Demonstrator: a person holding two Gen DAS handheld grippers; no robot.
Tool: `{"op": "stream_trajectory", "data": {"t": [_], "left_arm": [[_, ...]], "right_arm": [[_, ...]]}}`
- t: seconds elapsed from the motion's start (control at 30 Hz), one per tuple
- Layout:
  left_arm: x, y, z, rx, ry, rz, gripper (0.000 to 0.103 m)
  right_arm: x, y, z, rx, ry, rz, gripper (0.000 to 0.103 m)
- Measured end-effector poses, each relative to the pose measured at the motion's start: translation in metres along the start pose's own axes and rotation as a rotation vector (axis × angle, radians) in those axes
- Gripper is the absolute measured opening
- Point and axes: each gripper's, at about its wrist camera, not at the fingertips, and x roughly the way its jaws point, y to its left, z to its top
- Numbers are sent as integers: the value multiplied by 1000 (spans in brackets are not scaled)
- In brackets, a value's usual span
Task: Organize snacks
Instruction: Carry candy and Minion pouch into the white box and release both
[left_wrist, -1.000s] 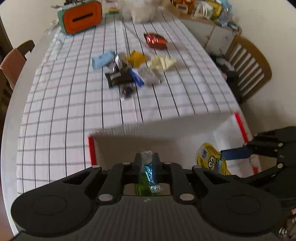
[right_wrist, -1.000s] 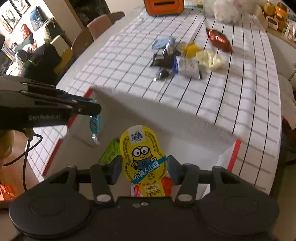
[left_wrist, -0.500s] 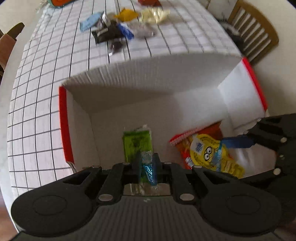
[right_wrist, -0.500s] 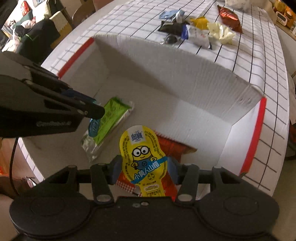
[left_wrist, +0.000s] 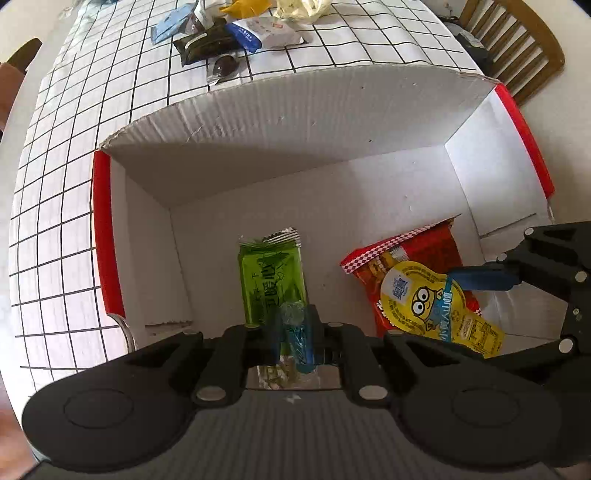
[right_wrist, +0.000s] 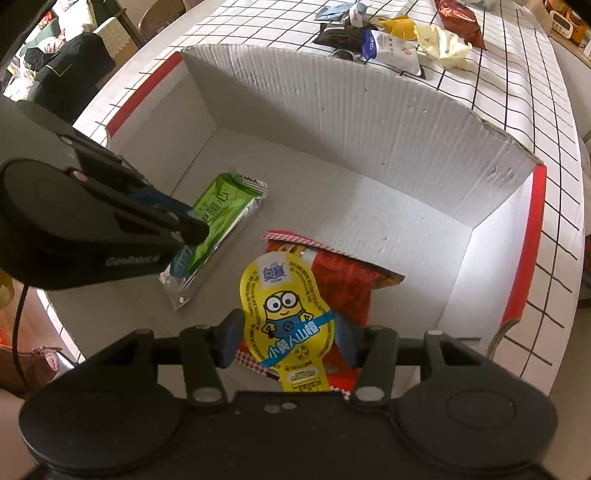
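While both grippers hang inside the white cardboard box (left_wrist: 295, 122), each one has a snack in its grasp. The left gripper (left_wrist: 293, 332) points straight down, its fingers pressed tight on a small blue-wrapped candy (left_wrist: 297, 336), right above the green snack bar (left_wrist: 271, 280) that lies flat on the box floor. Over on the right, the right gripper (right_wrist: 288, 338) has its fingers pinching the yellow cartoon pouch (right_wrist: 286, 314) by its narrow waist, and that pouch hangs just over the red snack packet (right_wrist: 347, 284) lying on the floor of the box. Green bar and red packet lie apart, bare white cardboard between them. Beyond the far wall of the box, on the checked cloth of the desk (right_wrist: 517, 74), a loose heap of snacks (right_wrist: 391, 37) waits: dark, blue-white, yellow, cream and red wrappers, bunched close together.
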Motion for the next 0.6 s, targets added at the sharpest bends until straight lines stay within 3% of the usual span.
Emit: {"op": "stream_trajectory", "data": {"t": [0.23,0.6], "left_arm": [[-4,2,-2,-4,-8,-6,13],[-25,14,-4,-41,-58,-39,18]], "right_arm": [[-2,-5,2,16,-5,21,54],[-34,-15,7,57,-92,52,62]]}}
